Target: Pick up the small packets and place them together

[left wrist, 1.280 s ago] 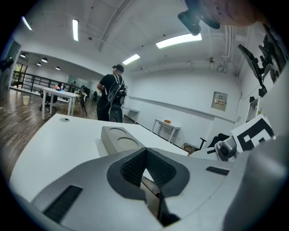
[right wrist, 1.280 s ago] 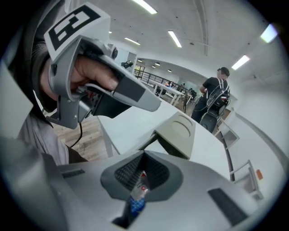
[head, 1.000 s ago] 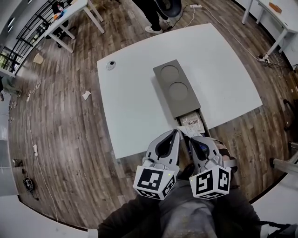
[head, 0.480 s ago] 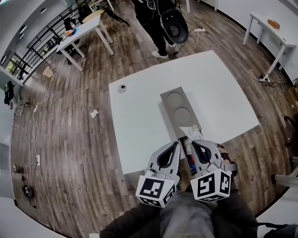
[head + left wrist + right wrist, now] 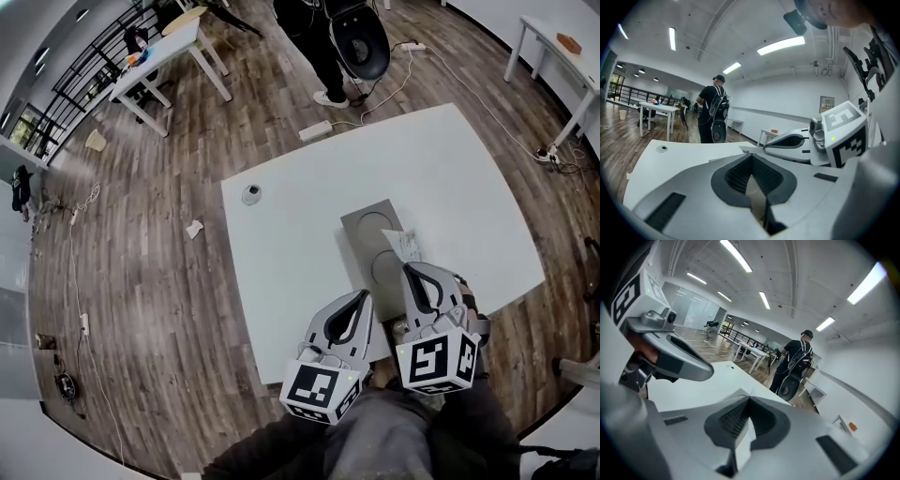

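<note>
A grey tray [image 5: 364, 223] with two round recesses lies on the white table [image 5: 300, 234]. My right gripper [image 5: 418, 270] is above the tray's right side, shut on a small white printed packet [image 5: 407, 246] that sticks out past its tip. In the right gripper view a white sliver sits pinched between the pads of the right gripper [image 5: 750, 401]. My left gripper [image 5: 361, 298] hovers at the table's near edge, left of the tray, its tips together with nothing seen in them; the left gripper [image 5: 751, 157] looks the same in its own view. Both grippers hide the tray's near end.
A small round object [image 5: 250, 194] rests near the table's far left corner. A person [image 5: 319, 37] stands with an office chair [image 5: 361, 37] beyond the table. A power strip [image 5: 314, 129] and cables lie on the wood floor. Other desks stand at the far left and right.
The right gripper has lifted the white packet out of the tray's near compartment and carried it farther along the tray. The left gripper has also moved forward to the table edge.
</note>
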Motion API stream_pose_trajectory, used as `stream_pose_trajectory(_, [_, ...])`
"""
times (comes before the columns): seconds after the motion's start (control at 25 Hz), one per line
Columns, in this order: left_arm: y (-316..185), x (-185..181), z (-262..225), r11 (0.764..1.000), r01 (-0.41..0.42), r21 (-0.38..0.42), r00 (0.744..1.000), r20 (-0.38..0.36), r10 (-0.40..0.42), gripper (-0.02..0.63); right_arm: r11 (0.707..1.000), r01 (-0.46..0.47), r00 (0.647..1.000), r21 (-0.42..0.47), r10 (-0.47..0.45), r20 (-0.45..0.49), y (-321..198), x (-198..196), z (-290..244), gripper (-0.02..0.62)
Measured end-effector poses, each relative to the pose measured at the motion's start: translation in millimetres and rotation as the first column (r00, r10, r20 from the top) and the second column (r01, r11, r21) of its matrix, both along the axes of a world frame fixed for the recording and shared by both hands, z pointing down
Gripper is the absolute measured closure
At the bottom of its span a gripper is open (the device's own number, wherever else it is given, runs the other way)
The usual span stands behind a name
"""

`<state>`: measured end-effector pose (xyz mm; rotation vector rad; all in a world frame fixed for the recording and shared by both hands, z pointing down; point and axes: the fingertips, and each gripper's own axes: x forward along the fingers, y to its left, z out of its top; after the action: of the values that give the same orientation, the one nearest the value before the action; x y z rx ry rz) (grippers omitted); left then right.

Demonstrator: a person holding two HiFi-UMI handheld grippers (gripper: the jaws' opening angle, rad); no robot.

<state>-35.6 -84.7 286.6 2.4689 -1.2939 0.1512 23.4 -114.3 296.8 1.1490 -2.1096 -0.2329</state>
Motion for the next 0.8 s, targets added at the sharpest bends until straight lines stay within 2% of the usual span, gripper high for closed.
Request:
stream_pose_trajectory(0.28, [-29,-20,24,0.997,0.007,-0.073,1.0,-0.014,-0.008,0.611,1.0,-0.017,0.998,-0.024,0.016,-0.057,-50,-16,25,0.591])
stream_pose_trajectory(0.64, [-41,-47,51,0.989,0.036,-0.142,0.999,-0.034,-0.041,0.611,0.995,0.024,0.99,-0.1,-0.038,-0.137,-61,-48,73,0.591])
stream_pose_trajectory(0.8, [-45,-52,58,0.988,0.036,-0.148,0.998,-0.037,-0.041,0.611,0.989,0.029,0.99,-0.146,-0.049,-0.135,-62,-56,89,0.591])
